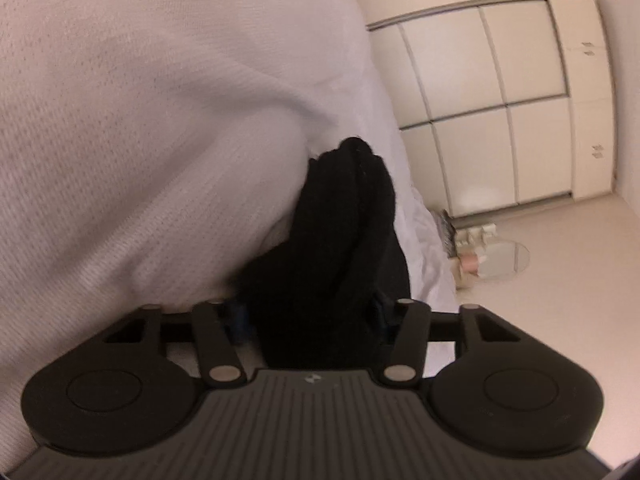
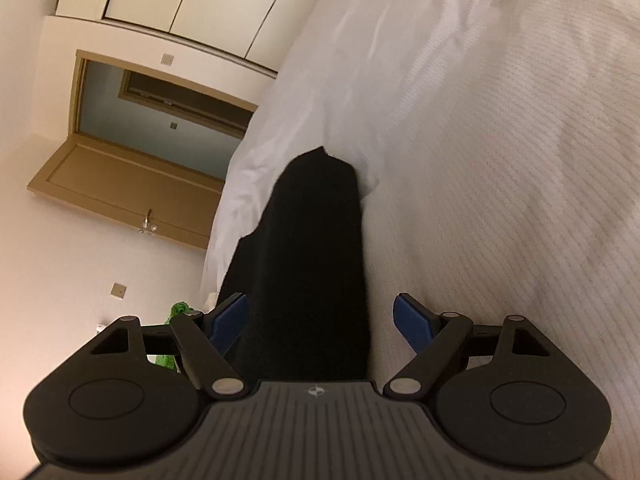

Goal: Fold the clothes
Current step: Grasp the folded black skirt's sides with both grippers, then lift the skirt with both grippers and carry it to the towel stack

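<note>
A black garment (image 1: pixel 332 248) fills the lower middle of both wrist views, a bunched dark cloth running forward from each gripper over a white bed cover (image 1: pixel 140 120). In the left view the left gripper (image 1: pixel 312 316) has its fingers narrowed onto the bunched cloth, which hides the pads, so it looks held. In the right view the right gripper (image 2: pixel 320 320) stands with its blue fingers (image 2: pixel 412 320) wide; the cloth (image 2: pixel 308 260) lies between them, against the left-hand one and clear of the other. I judge folding is at an early or middle stage: the cloth is gathered, not flat, and no neat fold shows. White wardrobe doors (image 1: pixel 480 100) sit at the upper right. No readable writing appears, only a small emblem on each gripper.
</note>
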`<move>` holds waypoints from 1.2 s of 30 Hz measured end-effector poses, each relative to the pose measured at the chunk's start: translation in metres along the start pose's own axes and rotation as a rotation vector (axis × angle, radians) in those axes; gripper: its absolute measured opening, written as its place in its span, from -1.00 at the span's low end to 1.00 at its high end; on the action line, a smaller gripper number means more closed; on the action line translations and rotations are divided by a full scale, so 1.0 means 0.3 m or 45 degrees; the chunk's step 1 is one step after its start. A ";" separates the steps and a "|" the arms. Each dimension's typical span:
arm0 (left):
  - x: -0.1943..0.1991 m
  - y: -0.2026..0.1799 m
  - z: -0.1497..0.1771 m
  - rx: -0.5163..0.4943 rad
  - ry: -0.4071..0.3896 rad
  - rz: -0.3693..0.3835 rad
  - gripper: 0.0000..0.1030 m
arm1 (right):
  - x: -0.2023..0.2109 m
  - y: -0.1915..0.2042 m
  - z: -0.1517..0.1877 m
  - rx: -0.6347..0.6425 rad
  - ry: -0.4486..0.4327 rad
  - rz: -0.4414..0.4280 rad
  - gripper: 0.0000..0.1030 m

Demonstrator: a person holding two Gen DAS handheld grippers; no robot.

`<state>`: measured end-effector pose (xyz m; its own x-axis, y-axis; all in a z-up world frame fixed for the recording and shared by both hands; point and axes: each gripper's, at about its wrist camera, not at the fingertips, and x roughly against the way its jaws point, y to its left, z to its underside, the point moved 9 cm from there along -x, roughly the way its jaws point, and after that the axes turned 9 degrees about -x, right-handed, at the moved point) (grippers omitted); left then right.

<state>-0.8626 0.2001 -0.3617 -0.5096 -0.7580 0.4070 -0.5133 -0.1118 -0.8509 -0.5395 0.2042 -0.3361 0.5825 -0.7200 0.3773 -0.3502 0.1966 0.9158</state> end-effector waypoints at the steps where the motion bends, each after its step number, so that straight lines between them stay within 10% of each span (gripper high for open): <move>1: 0.003 0.006 0.000 -0.003 0.005 0.010 -0.15 | -0.008 0.004 -0.007 0.003 0.003 -0.002 0.60; 20: -0.071 -0.004 -0.008 -0.045 0.057 0.061 0.08 | -0.317 -0.016 -0.051 -0.087 0.301 -0.046 0.21; 36: -0.031 -0.192 -0.124 -0.165 0.186 -0.019 -0.49 | -0.305 0.077 -0.037 -0.141 0.260 0.004 -0.10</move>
<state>-0.8539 0.2374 -0.3042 -0.5914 -0.6545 0.4711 -0.6013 -0.0312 -0.7984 -0.5927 0.2821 -0.3481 0.7219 -0.5719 0.3896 -0.2758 0.2785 0.9200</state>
